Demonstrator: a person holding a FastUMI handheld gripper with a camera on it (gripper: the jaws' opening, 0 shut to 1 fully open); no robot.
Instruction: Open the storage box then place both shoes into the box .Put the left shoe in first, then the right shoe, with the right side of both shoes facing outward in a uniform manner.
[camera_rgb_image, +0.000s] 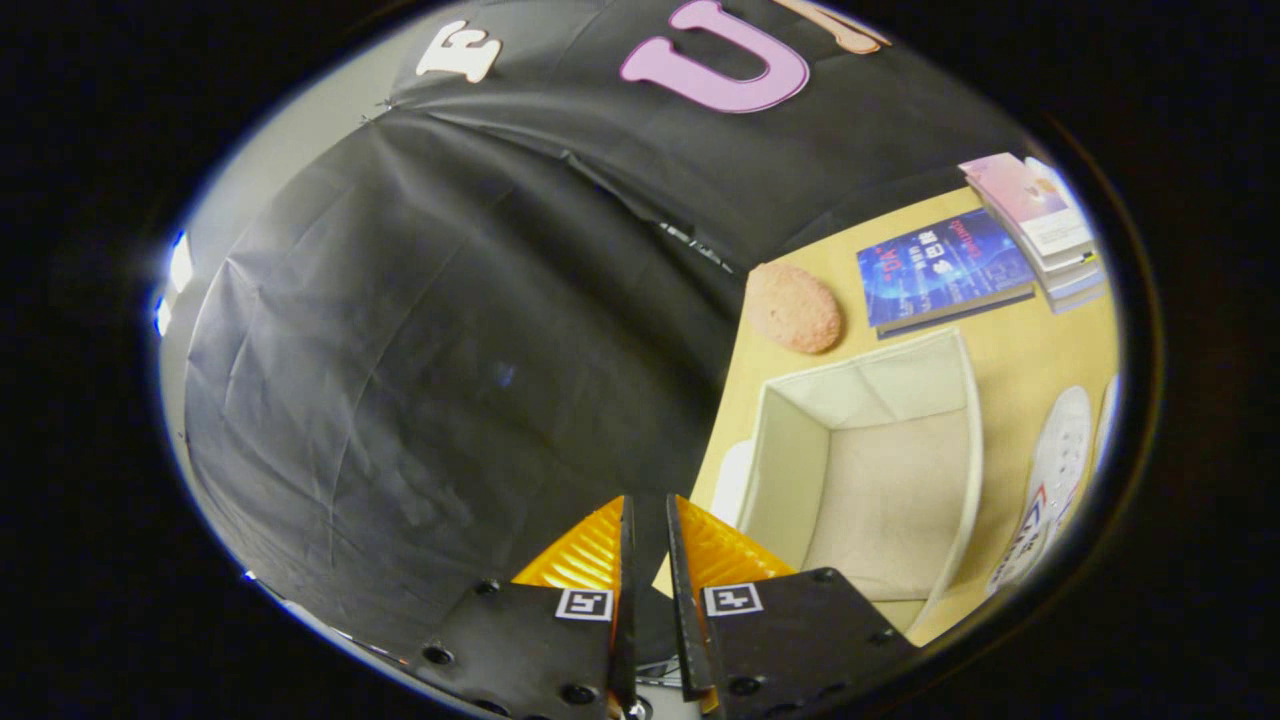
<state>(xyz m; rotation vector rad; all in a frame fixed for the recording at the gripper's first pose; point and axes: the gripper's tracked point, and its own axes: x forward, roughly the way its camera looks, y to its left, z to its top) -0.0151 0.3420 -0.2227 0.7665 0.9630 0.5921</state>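
Observation:
The beige fabric storage box (870, 470) stands open on the yellow table (1030, 350), to the right of my fingers, and nothing lies inside it. A white piece (733, 480), perhaps its lid, shows against the box's near wall, partly hidden by my right finger. A white shoe (1055, 480) with coloured marks lies on the table past the box's far side. The edge of a second white shoe (1106, 420) shows just beyond it. My gripper (650, 500) is raised and tilted, pointing at the black cloth wall. Its fingers stand almost together with nothing between them.
A pink oval pad (793, 307) lies by the table's edge near the box. A blue book (940, 270) lies beyond it, beside a stack of books (1040, 225). The cloth wall (450, 380) hangs close along the table's left side.

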